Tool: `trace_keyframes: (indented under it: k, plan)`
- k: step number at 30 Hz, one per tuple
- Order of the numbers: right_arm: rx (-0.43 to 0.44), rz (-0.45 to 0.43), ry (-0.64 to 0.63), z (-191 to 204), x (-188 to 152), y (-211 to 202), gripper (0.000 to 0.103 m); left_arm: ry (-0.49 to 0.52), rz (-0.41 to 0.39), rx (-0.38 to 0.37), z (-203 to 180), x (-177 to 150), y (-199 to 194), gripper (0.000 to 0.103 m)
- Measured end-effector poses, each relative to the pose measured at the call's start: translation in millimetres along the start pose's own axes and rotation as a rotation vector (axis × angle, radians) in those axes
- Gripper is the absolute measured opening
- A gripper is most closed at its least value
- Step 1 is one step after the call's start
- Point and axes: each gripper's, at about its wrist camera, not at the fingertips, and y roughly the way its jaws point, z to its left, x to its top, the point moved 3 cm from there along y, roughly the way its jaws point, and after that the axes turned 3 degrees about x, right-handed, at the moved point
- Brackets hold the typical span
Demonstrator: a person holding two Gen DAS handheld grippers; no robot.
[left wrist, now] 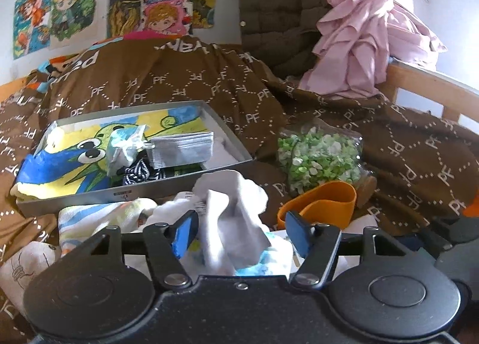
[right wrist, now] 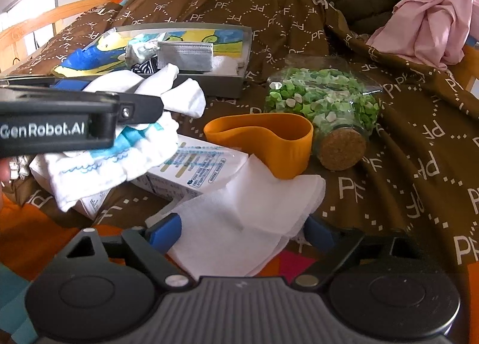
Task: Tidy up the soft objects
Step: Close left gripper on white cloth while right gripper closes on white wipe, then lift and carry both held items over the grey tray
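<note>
A bunch of white socks (left wrist: pixel 236 212) with blue wave trim lies between the fingers of my left gripper (left wrist: pixel 241 233). Its left pad touches the cloth; a gap shows at the right pad, so it is open. In the right wrist view the left gripper (right wrist: pixel 125 95) comes in from the left with the socks (right wrist: pixel 125 146) bunched around its fingers. My right gripper (right wrist: pixel 242 234) stands wide open around a stack of flat white cloths (right wrist: pixel 248 212). Behind is a grey box (left wrist: pixel 89 194) holding a cartoon towel (left wrist: pixel 74 152), grey masks (left wrist: pixel 182 149) and a striped sock (left wrist: pixel 140 173).
An orange cup (right wrist: pixel 269 137) and a corked jar of green paper bits (right wrist: pixel 323 98) lie on the brown patterned blanket (right wrist: pixel 404 164). A white carton (right wrist: pixel 194 164) sits under the socks. A pink garment (left wrist: pixel 359 44) and brown padded jacket (left wrist: pixel 275 5) are piled behind, by a wooden bed rail (left wrist: pixel 419 83).
</note>
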Motion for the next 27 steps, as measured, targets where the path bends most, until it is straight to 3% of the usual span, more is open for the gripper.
trace_keyframes:
  k: [6, 18, 27]
  plan:
    - [-0.003, 0.007, -0.011, 1.7, -1.1, 1.0, 0.083, 0.040, 0.028, -0.001, -5.6, -5.0, 1.1, 0.039]
    - [-0.003, 0.017, -0.005, 2.2, -1.9, 0.1, 0.069, 0.092, 0.018, -0.021, -15.4, -8.7, -5.0, 0.013]
    - [-0.034, 0.024, 0.002, -1.3, -2.5, -2.3, 0.037, 0.043, 0.025, -0.027, -9.4, -1.9, -13.7, 0.004]
